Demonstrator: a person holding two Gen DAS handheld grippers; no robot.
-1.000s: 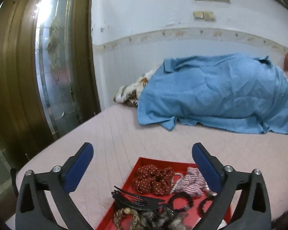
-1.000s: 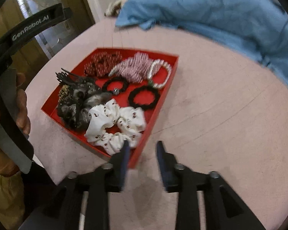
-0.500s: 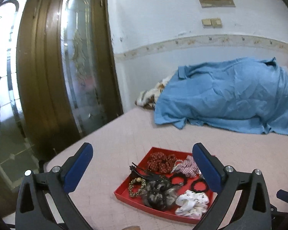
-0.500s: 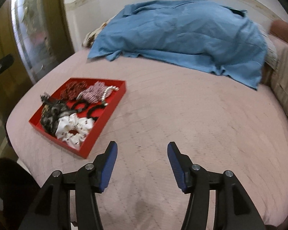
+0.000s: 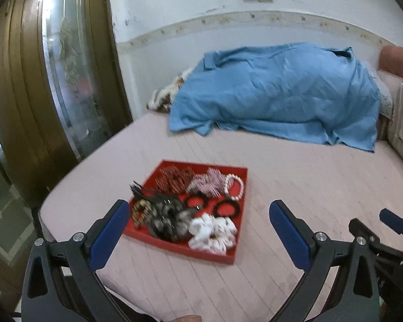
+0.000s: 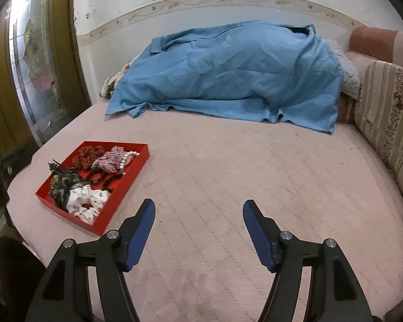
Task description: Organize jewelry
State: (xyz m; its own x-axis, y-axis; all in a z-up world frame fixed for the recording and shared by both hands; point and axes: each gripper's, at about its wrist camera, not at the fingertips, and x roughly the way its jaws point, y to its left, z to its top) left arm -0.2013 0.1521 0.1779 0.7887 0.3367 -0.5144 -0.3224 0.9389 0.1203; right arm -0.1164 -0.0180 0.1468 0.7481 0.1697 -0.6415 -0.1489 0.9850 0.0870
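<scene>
Both my grippers hold nothing: left gripper (image 5: 198, 230) spread wide, right gripper (image 6: 198, 230) with jaws opening over bare bedspread (image 6: 228, 174). Ahead to my left sits the red tray (image 5: 240, 187) with a white scrunchie (image 5: 212, 232), black bands, a pearl bracelet (image 5: 235, 186) and what seems a dark clip, blurred. Only my right view shows the striped cushion (image 6: 387, 112).

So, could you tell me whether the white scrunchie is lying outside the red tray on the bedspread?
No, the white scrunchie lies inside the red tray, at its near end beside the dark hair pieces.
</scene>
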